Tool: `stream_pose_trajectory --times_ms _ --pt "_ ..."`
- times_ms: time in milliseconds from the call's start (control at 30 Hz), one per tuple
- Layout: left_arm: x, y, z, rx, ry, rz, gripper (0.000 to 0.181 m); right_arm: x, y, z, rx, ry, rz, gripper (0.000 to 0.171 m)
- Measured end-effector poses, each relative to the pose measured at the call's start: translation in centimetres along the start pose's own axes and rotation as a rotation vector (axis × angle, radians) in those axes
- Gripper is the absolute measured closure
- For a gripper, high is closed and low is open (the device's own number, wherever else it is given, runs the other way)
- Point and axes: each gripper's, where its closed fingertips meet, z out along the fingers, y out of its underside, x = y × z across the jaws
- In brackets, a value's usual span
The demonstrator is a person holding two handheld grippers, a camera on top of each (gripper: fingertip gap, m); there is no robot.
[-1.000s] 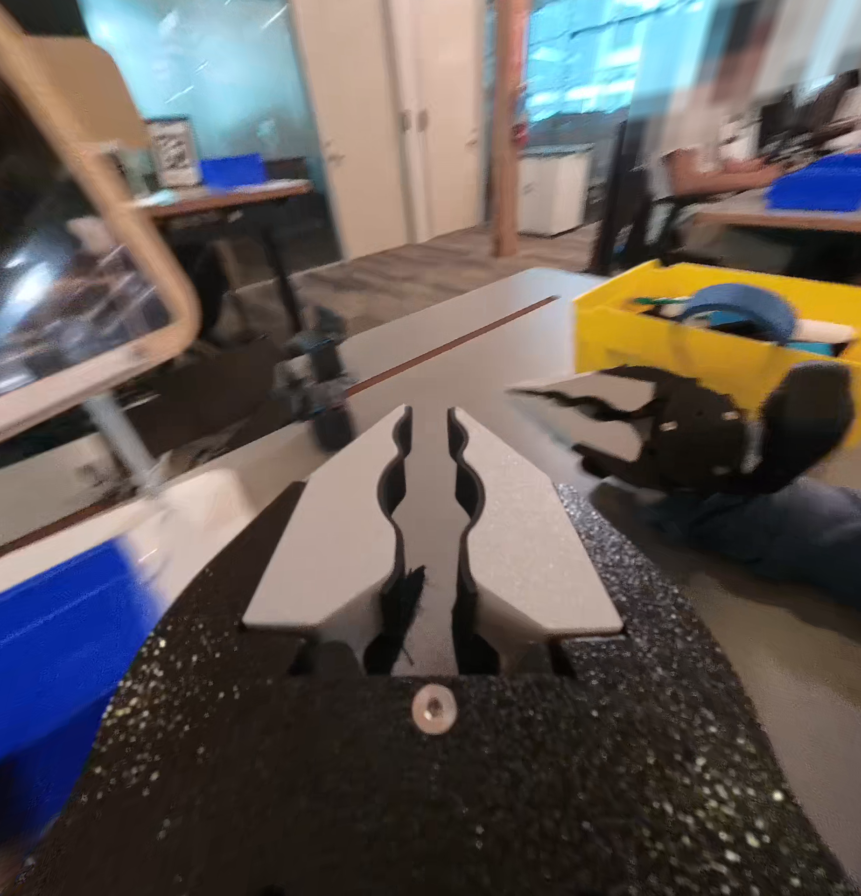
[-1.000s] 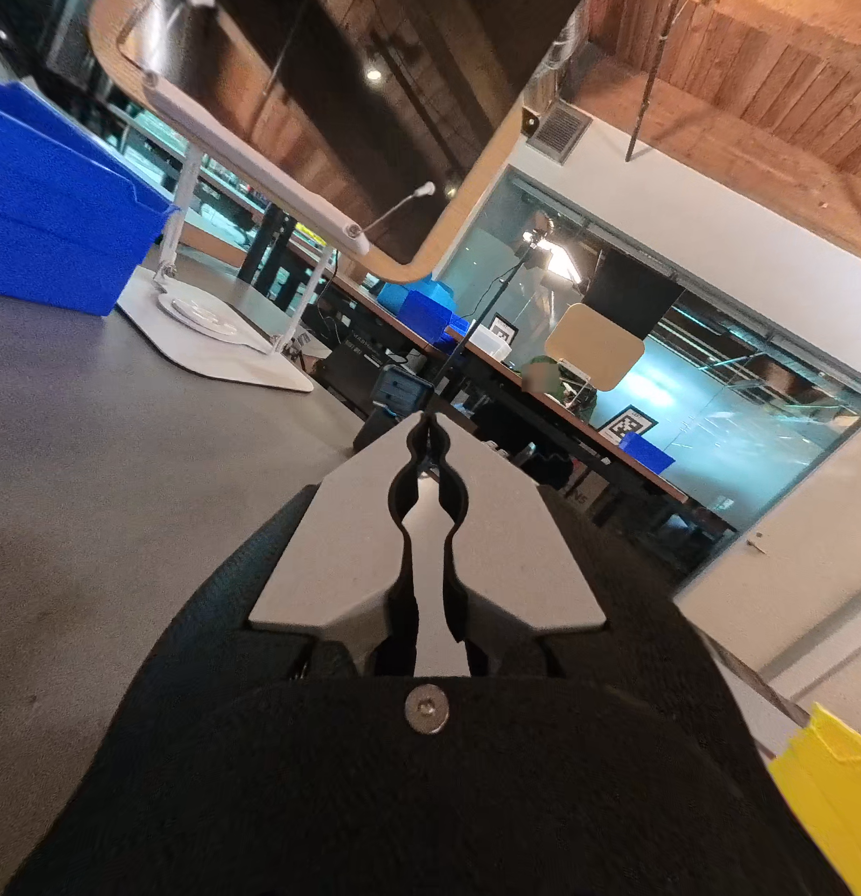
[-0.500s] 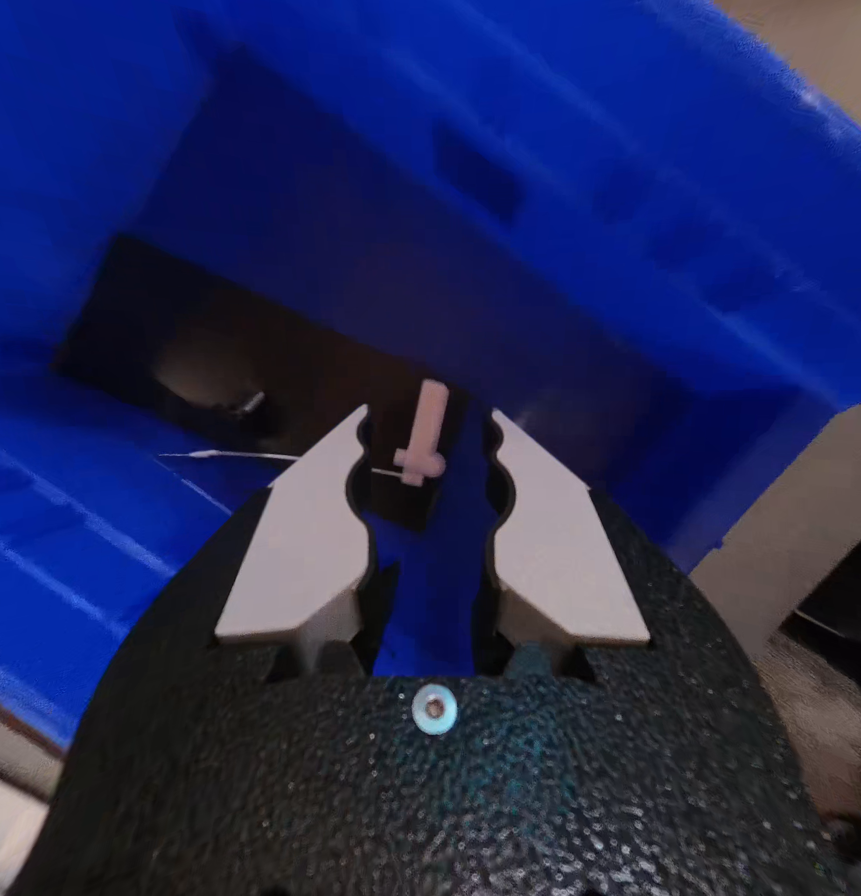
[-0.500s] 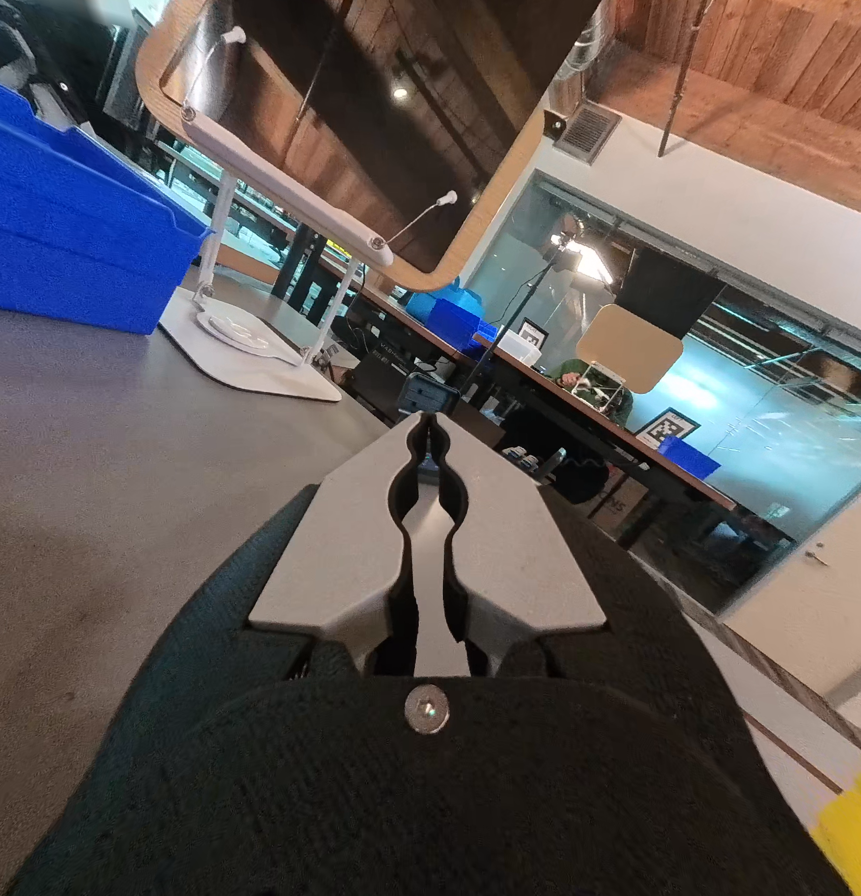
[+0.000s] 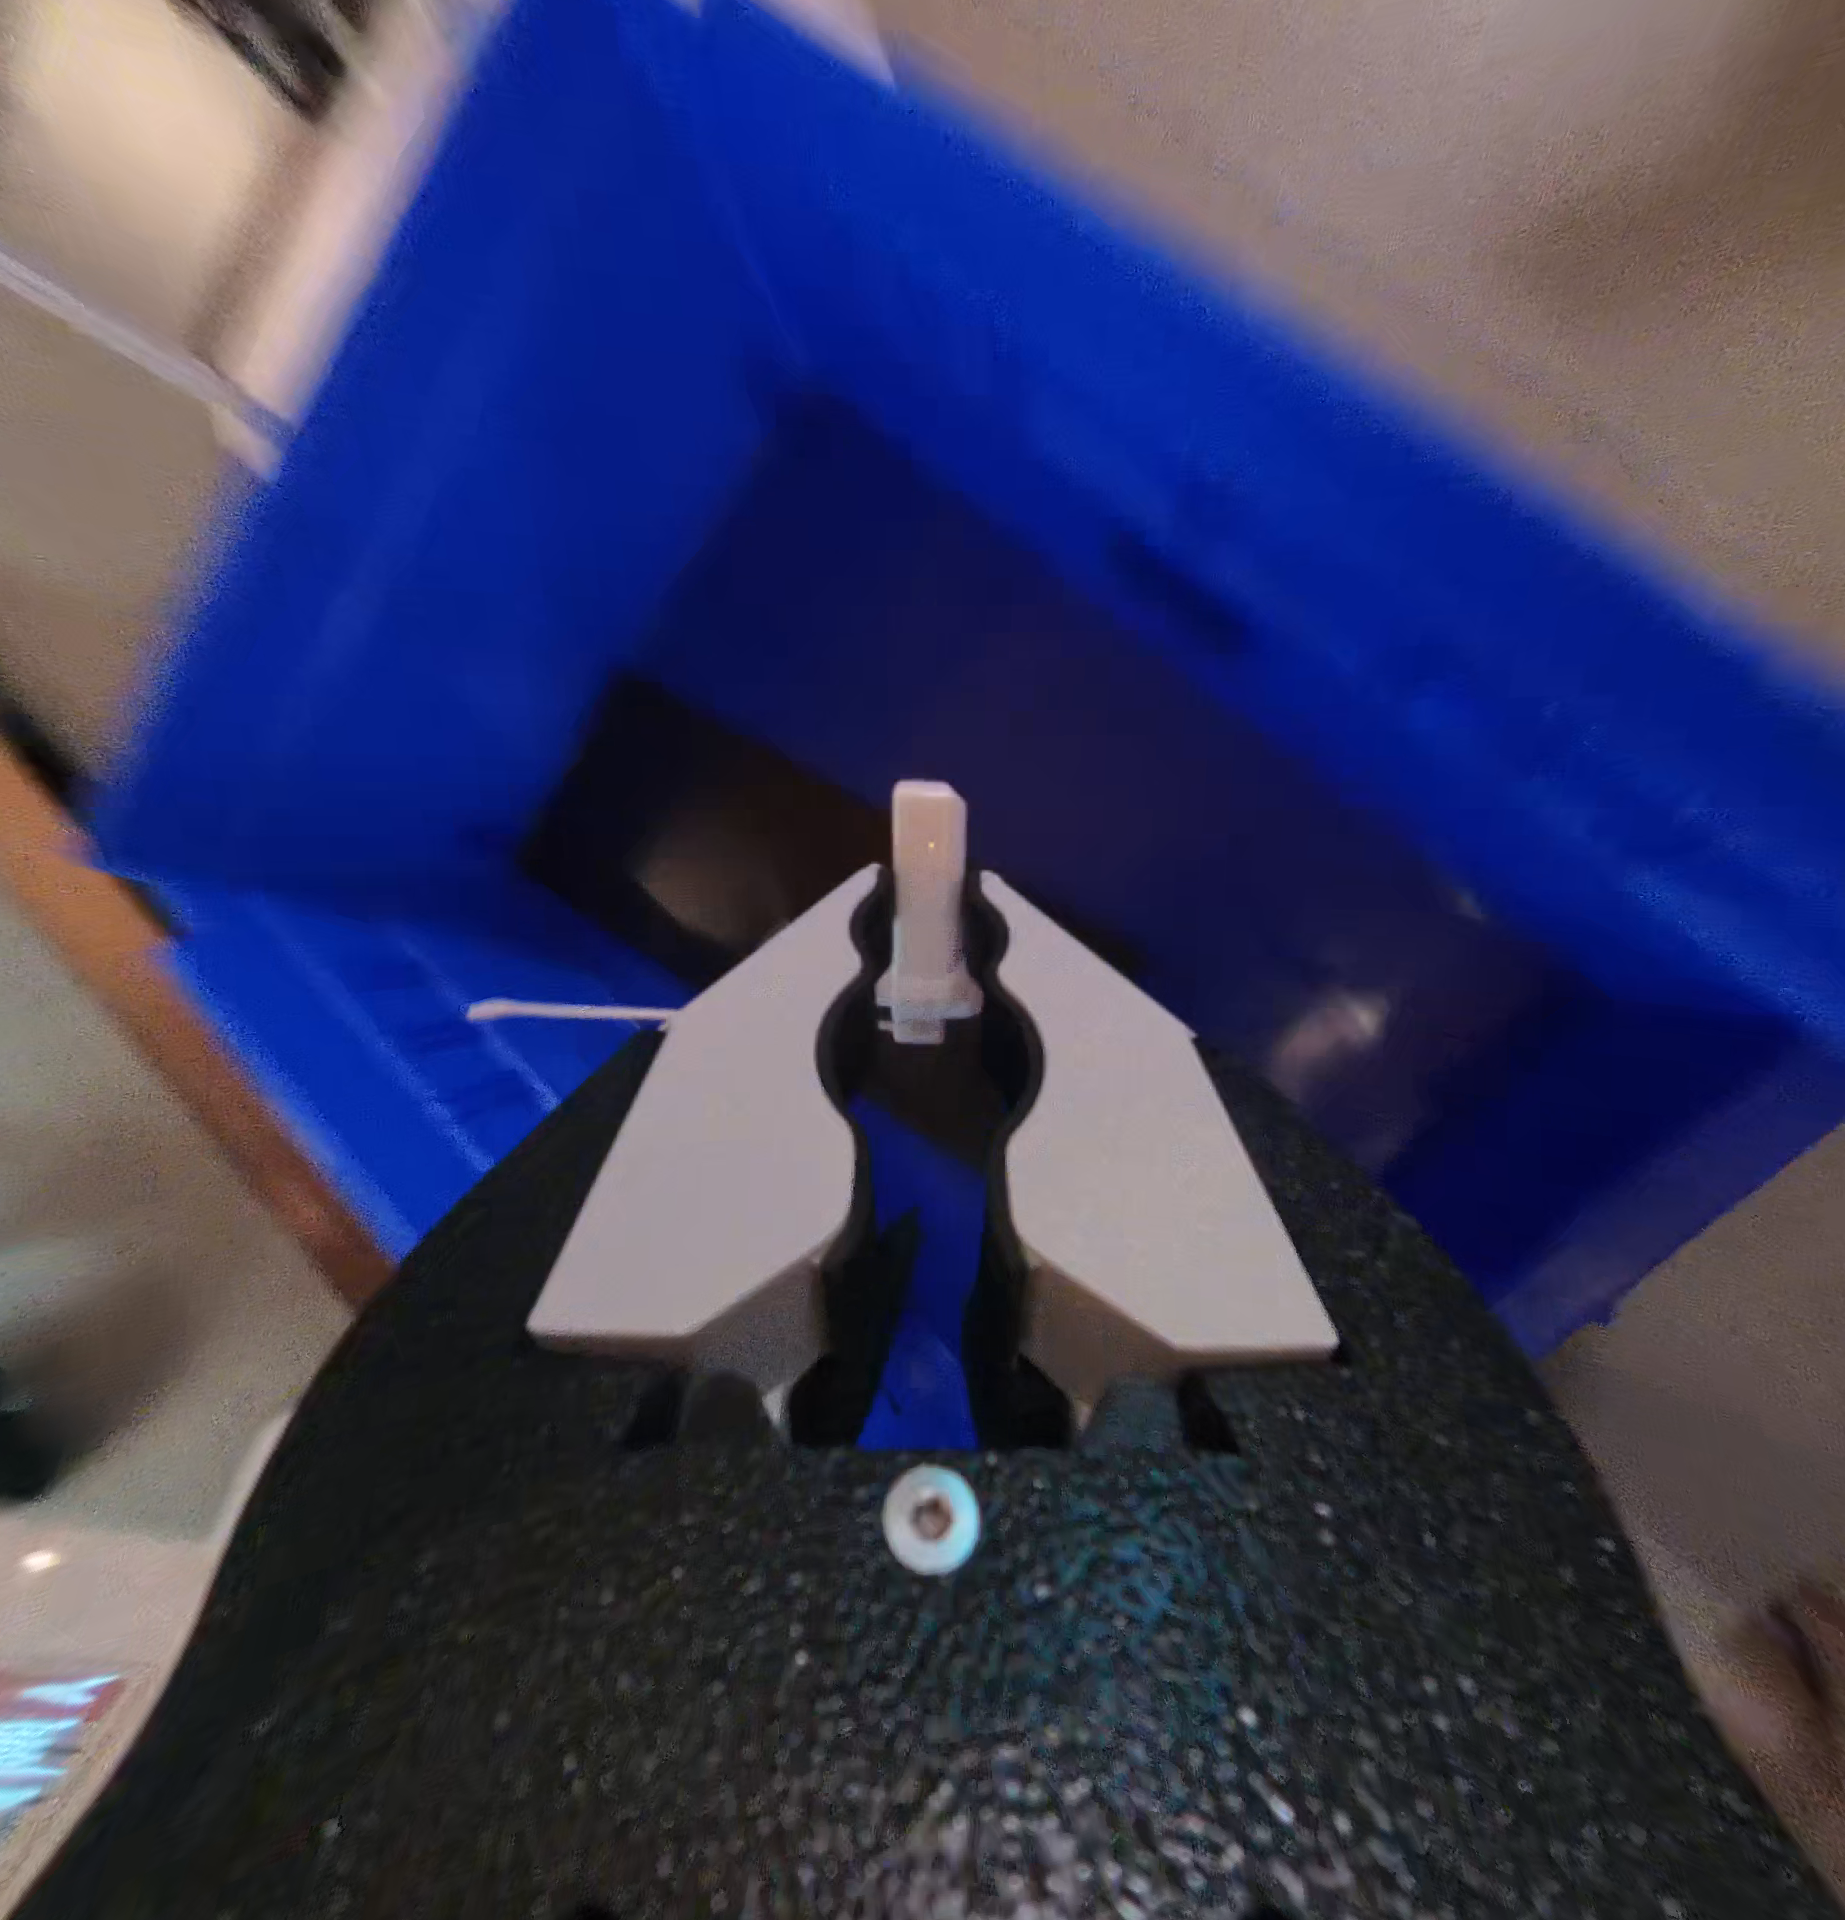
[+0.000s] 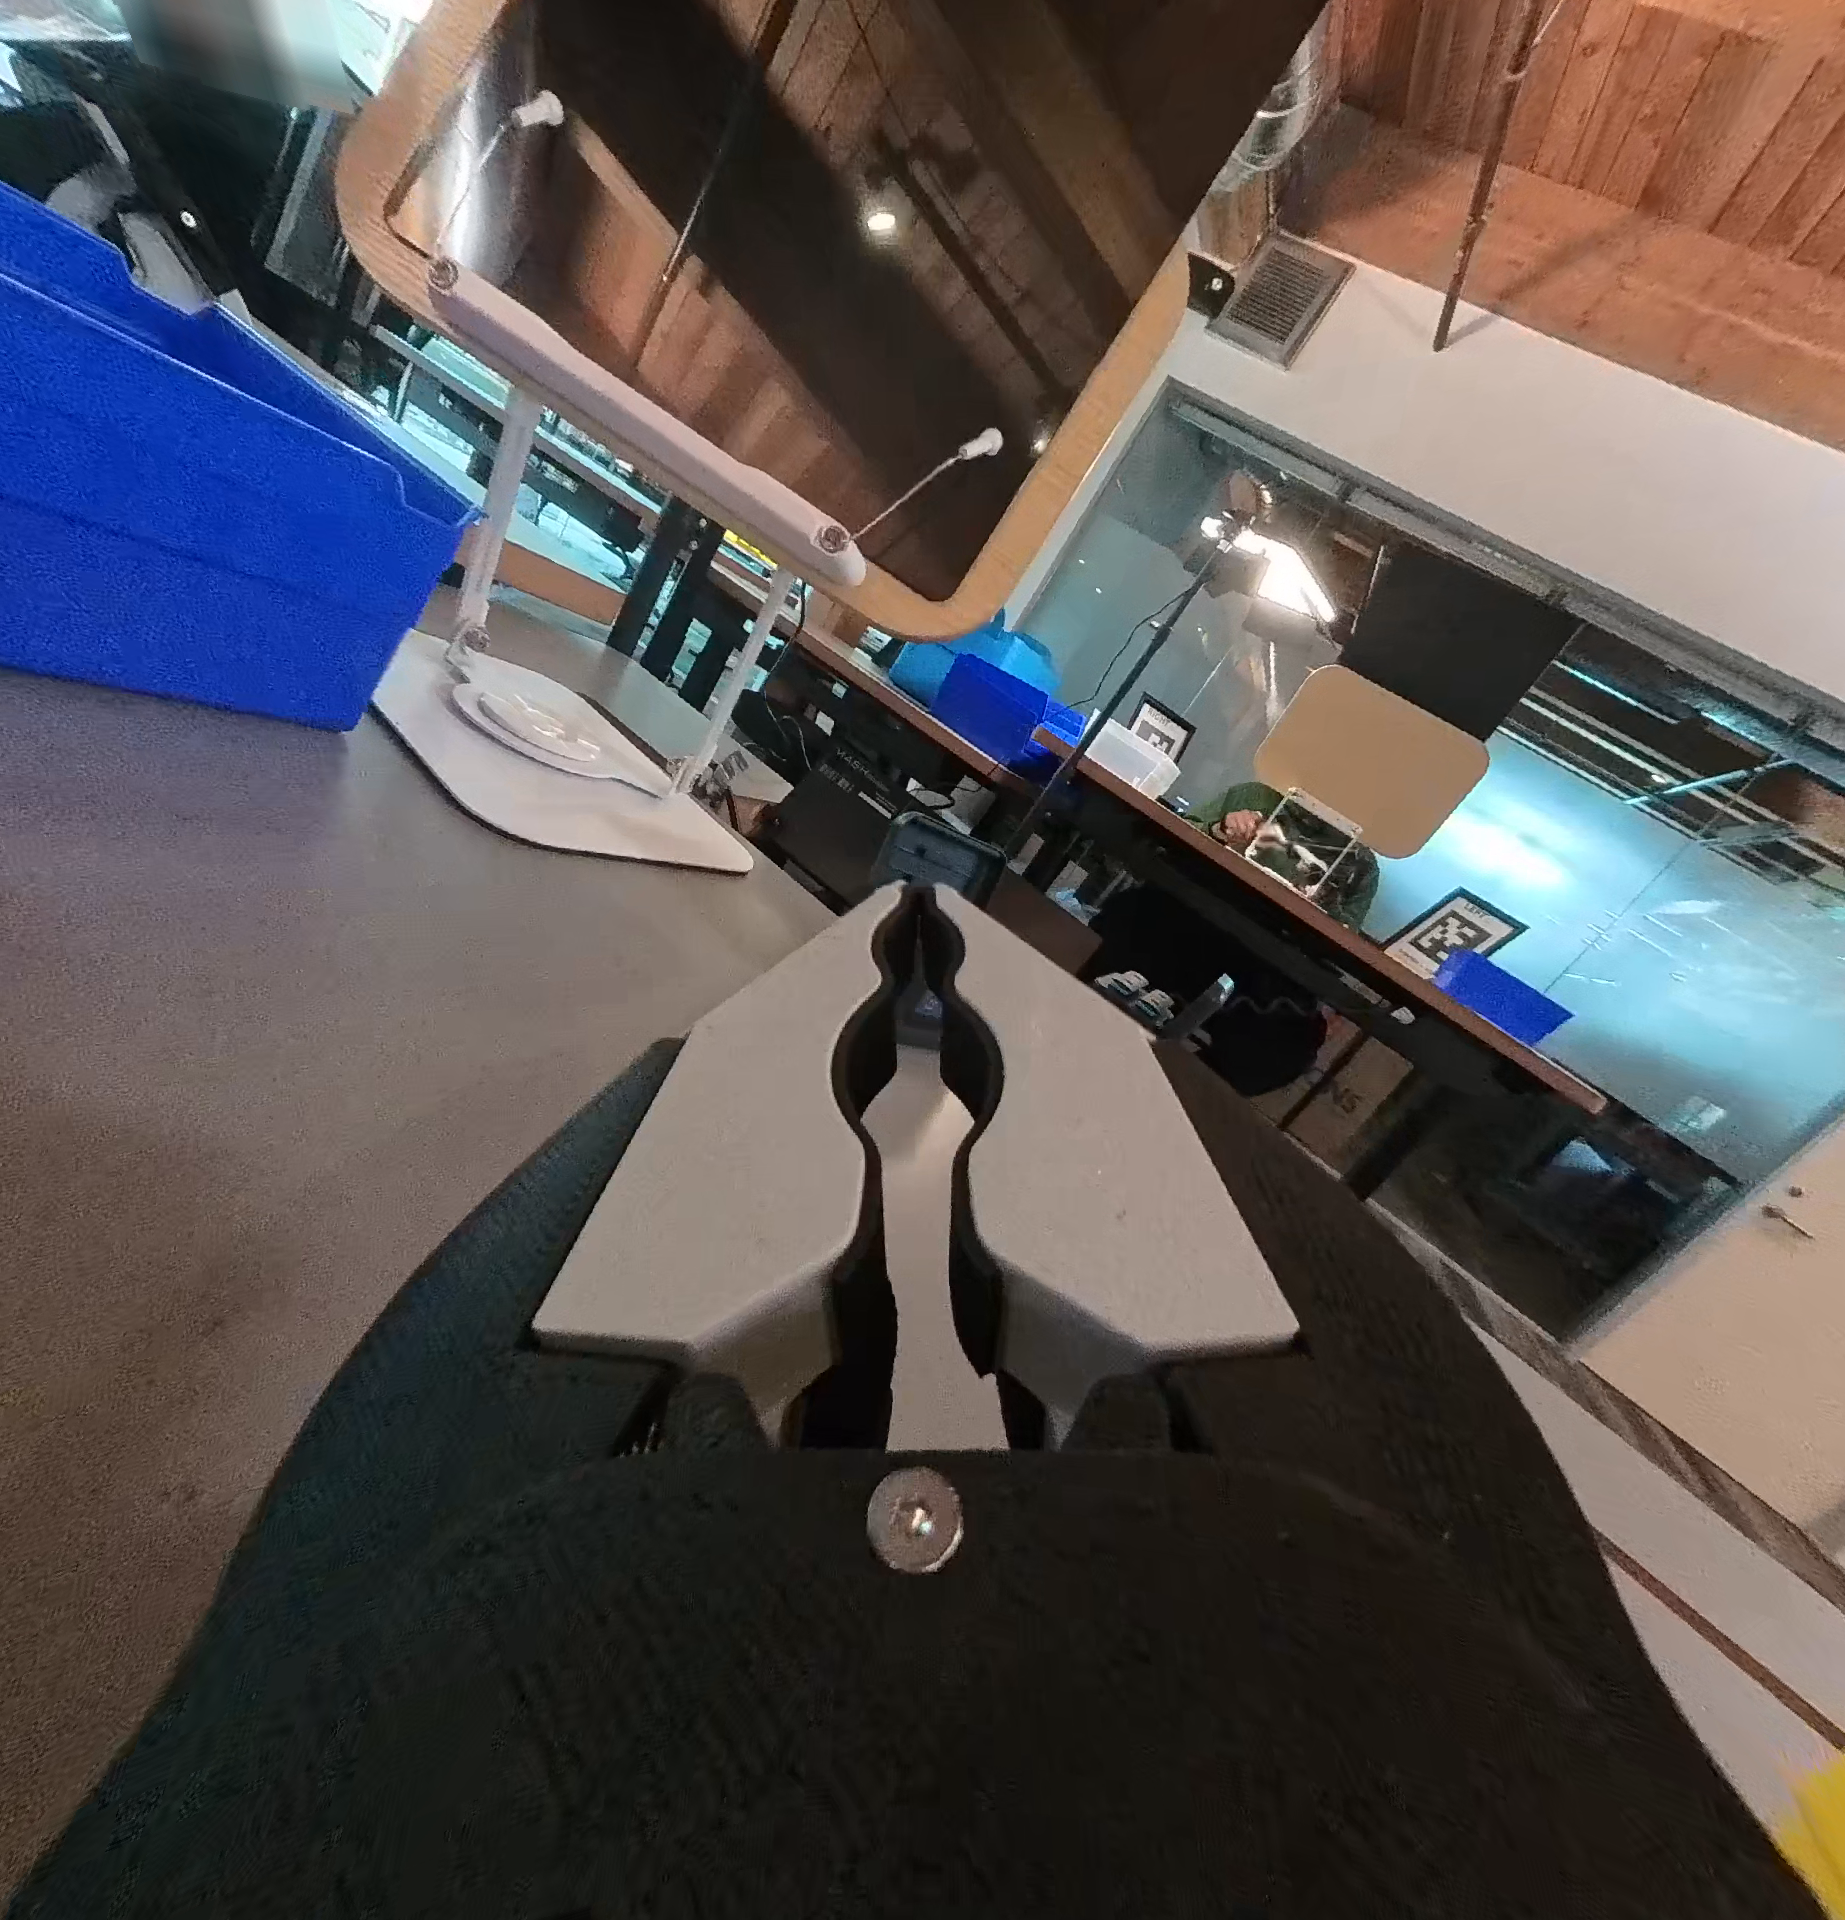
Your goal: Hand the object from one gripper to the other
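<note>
The grey surface [image 6: 222, 1039] runs out to an office with glass walls and long desks behind; on it a blue bin [image 6: 170, 540] sits at the left, touching a white stand [image 6: 575, 769] that carries a wood-framed mirror [image 6: 793, 260]. Your left tongs [image 5: 928, 899] are over the open bin [image 5: 1001, 436], clamped at the tips on a small white clip [image 5: 928, 894]; the clip stands upright between the tips, its top poking out beyond them and its foot in the rounded notch behind. A thin white stick [image 5: 565, 1010] lies in the bin to the left. Your right tongs [image 6: 920, 920] are together at the tips and hold nothing; they point low over the surface, well apart from the bin; a yellow corner [image 6: 1843, 1829] shows at bottom right.
</note>
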Motion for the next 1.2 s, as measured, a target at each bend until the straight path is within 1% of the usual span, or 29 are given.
stream_pose_trajectory --times_ms 33,100,167,200,233,300,333,400,467,567,633,667,767,833,867,967,1133,1200 --pt "-0.7 -2.3 -1.6 0.106 -0.078 0.006 0.169 -0.1 0.0 0.0 0.001 -0.001 0.005 0.171" --pt "-1.0 -7.7 -5.5 0.362 -0.217 0.031 0.169 -0.3 -0.2 0.1 0.007 -0.01 0.018 0.171" --pt "-0.1 -13.2 -9.6 0.641 -0.339 0.059 0.17 -0.8 -0.4 0.2 0.016 -0.031 0.021 0.171" --pt "0.8 -15.5 -11.0 0.744 -0.402 0.086 0.17 -1.1 -0.6 0.2 0.022 -0.043 0.019 0.171" --pt "1.9 -17.2 -11.5 0.792 -0.465 0.132 0.17 -1.4 -0.8 0.1 0.03 -0.054 0.019 0.171" --pt "3.5 -19.9 -10.7 0.79 -0.646 0.246 0.17 -1.8 -1.2 0.0 0.048 -0.077 0.035 0.171" --pt "4.4 -21.1 -9.7 0.786 -0.731 0.317 0.17 -1.9 -1.4 -0.2 0.059 -0.087 0.055 0.171" --pt "7.0 -23.5 -6.5 0.783 -0.805 0.435 0.17 -2.1 -2.3 -0.9 0.107 -0.134 0.144 0.167" --pt "9.9 -25.4 -2.1 0.769 -0.826 0.558 0.17 -2.3 -3.4 -2.1 0.177 -0.209 0.261 0.162" --pt "13.3 -27.0 4.2 0.727 -0.859 0.743 0.17 -1.8 -3.8 -3.9 0.218 -0.308 0.393 0.152" --pt "15.2 -27.7 7.4 0.723 -0.812 0.806 0.17 -1.0 -2.9 -4.6 0.177 -0.325 0.425 0.146" --pt "16.0 -28.1 8.3 0.715 -0.796 0.845 0.17 -0.6 -2.4 -4.8 0.152 -0.336 0.444 0.144" --pt "17.3 -29.4 9.4 0.745 -0.791 0.9 0.17 0.3 -0.7 -5.1 0.041 -0.363 0.519 0.142" --pt "18.1 -29.8 9.9 0.759 -0.769 0.917 0.17 0.0 0.9 -5.0 -0.083 -0.411 0.576 0.14" --pt "18.6 -29.8 10.0 0.768 -0.768 0.942 0.17 -0.3 1.2 -5.1 -0.118 -0.443 0.612 0.139" --pt "19.5 -29.7 10.0 0.777 -0.768 0.997 0.17 -0.6 1.5 -5.3 -0.151 -0.497 0.696 0.15" --pt "19.5 -29.6 9.3 0.798 -0.77 0.997 0.171 -1.4 1.6 -5.5 -0.179 -0.542 0.683 0.154" --pt "19.6 -29.5 9.1 0.793 -0.792 1.028 0.171 -1.5 1.4 -5.5 -0.167 -0.545 0.671 0.16"
